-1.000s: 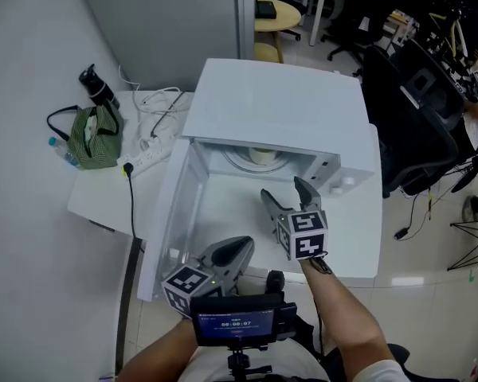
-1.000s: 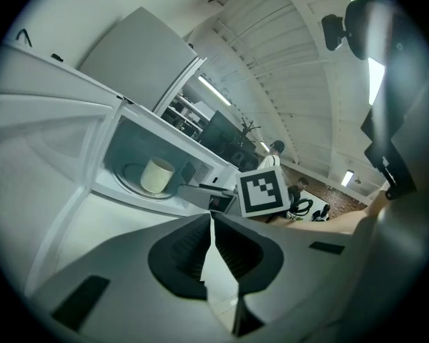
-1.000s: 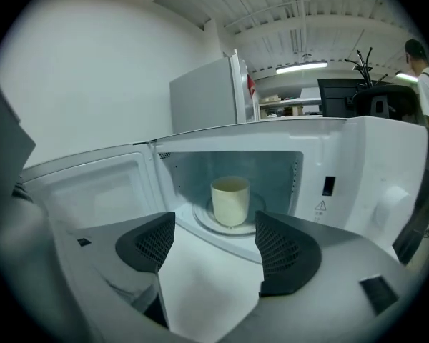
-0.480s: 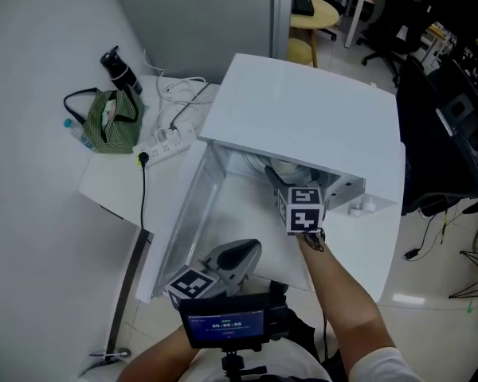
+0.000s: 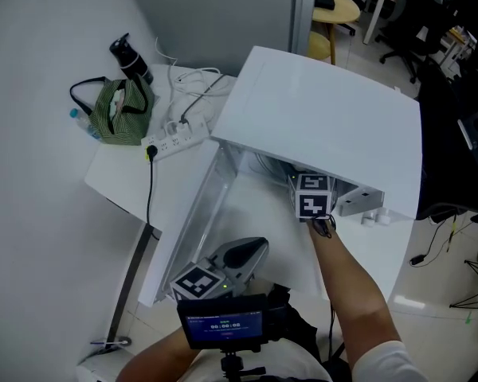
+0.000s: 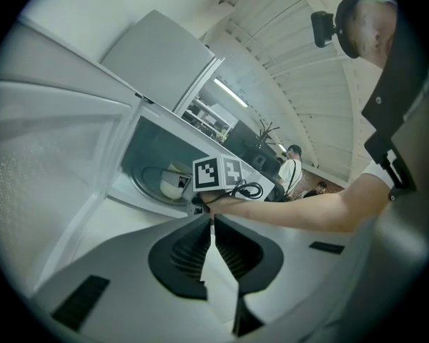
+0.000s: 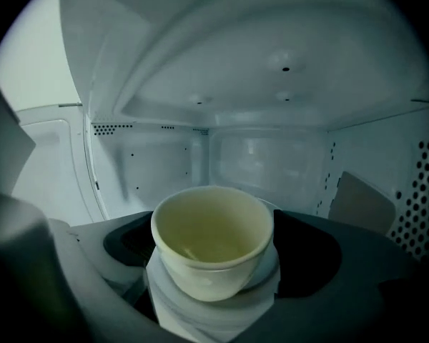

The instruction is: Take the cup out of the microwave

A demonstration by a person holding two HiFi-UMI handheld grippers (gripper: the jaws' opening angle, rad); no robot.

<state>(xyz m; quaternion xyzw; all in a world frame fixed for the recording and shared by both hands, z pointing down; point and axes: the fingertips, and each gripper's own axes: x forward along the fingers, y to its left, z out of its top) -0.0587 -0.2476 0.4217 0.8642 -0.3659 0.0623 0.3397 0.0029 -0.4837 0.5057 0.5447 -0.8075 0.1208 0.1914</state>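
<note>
A white bench (image 5: pixel 119 173) stands against a grey wall in an office. Dark chairs (image 5: pixel 454 134) and a round table (image 5: pixel 338 6) show at the upper right of the head view. The microwave (image 5: pixel 327 126) fills the middle of the bench, its door (image 5: pixel 187 221) swung open toward the lower left. At the upper left lie a green bag (image 5: pixel 119 114), a bottle (image 5: pixel 129 56) and a power strip (image 5: pixel 175 138).

The right gripper (image 7: pixel 214 259) reaches into the cavity. Its fingers (image 7: pixel 125 243) are spread wide, having just been opening. The cup (image 7: pixel 213 238) sits between them on the turntable (image 7: pixel 268 266), and neither pad presses on it. The cup stands upright, mouth up, its axis vertical.

The left gripper (image 6: pixel 209 224) hovers at the lower centre before the door, fingers pressed together on nothing.
</note>
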